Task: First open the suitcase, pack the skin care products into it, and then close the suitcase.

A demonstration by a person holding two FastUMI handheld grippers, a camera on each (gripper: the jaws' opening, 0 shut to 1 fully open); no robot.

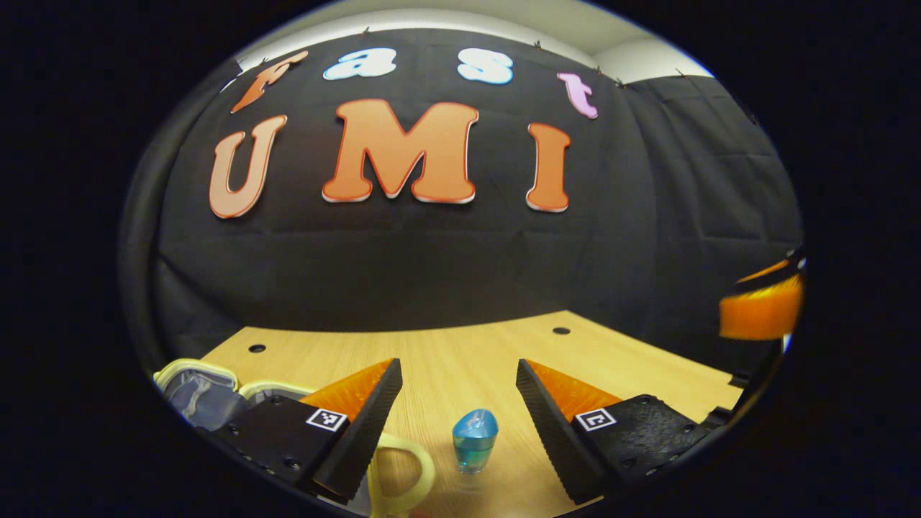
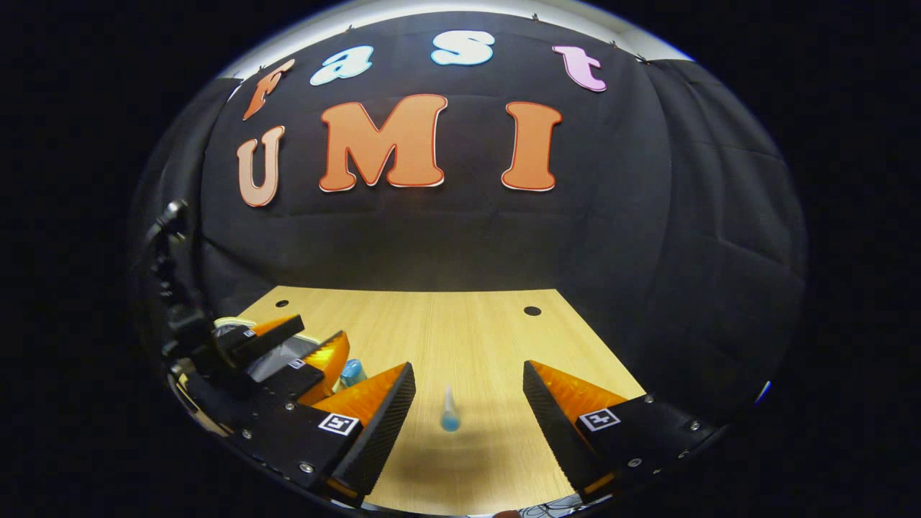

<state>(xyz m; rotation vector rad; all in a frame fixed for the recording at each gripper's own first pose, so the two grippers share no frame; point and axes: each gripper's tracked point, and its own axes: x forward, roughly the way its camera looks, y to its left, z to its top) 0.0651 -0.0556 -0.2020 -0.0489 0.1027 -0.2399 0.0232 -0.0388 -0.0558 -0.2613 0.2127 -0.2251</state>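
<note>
Left gripper (image 1: 459, 403) jaws apart, small blue translucent plastic bottle (image 1: 474, 440) bottom centre between them: likely light, slippery; grip mid-body. Right gripper (image 2: 468, 403) jaws apart over slim blue-tipped tube (image 2: 450, 411).

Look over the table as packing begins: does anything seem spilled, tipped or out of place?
Nothing stands out. The blue-capped bottle stands upright on the table between the left gripper fingers; no spill shows.

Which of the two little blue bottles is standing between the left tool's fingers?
The squat one with the rounded blue cap, between the open fingers of the left tool. The slim bottle with the pale pointed top stands ahead of the right tool.
</note>
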